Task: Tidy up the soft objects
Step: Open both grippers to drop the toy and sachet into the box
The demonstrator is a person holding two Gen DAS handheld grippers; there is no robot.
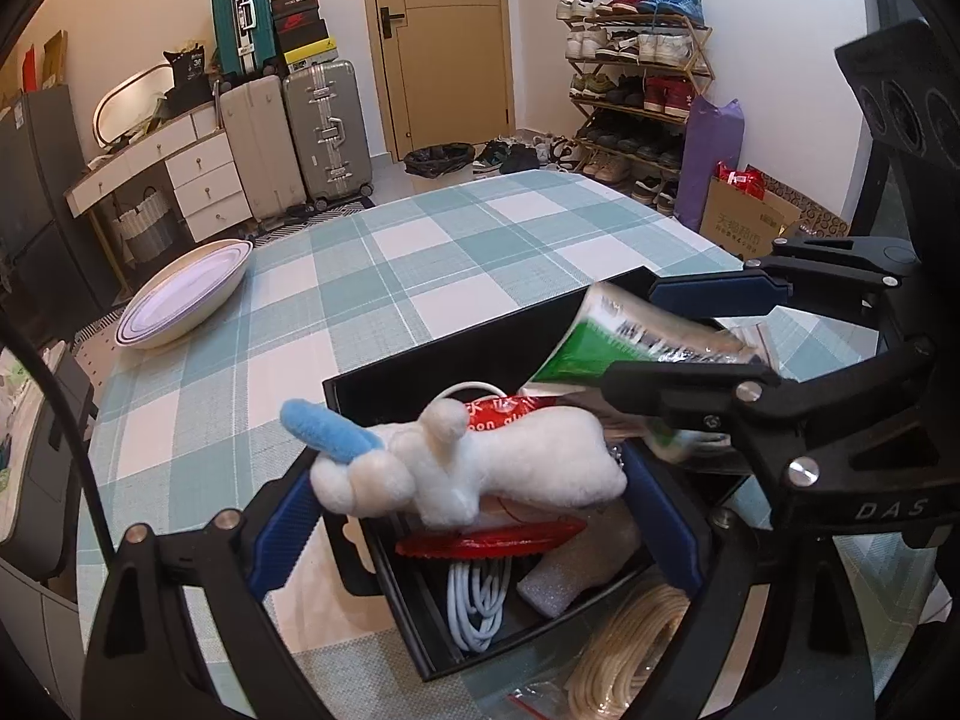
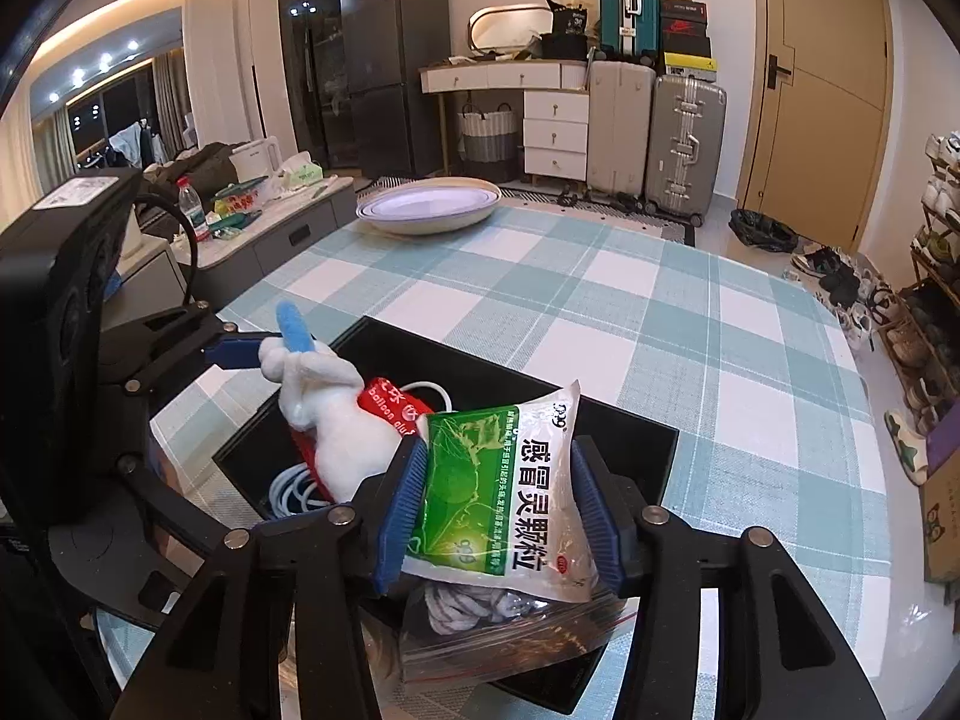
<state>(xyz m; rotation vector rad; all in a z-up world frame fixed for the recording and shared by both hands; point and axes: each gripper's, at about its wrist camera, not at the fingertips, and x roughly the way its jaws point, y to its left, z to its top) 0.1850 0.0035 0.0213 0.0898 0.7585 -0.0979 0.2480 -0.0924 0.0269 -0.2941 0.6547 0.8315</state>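
left wrist view: the left gripper is clenched on a white plush toy with a blue ear, its blue pads pressing the toy's two ends. the toy lies crosswise between the fingers, held over the near end of a black box that stands on a table with a teal and white checked cloth. inside the box, below the toy, lie a red packet, a coiled white cable and a white foam block. a coil of pale rope sits at the lower right, by the box's near corner. the right gripper enters from the right, grasping a green and white sachet above the box's far side.

right wrist view: the right gripper is closed on the sachet, one blue pad on each long edge, the printed face turned to the camera. the sachet hangs over the black box; beneath it lies a clear zip bag holding a grey and white bundle. the left gripper holds the plush toy at the left, over the same box, just beside the sachet. a shallow white bowl stands near the far edge of the table, well apart from the box.
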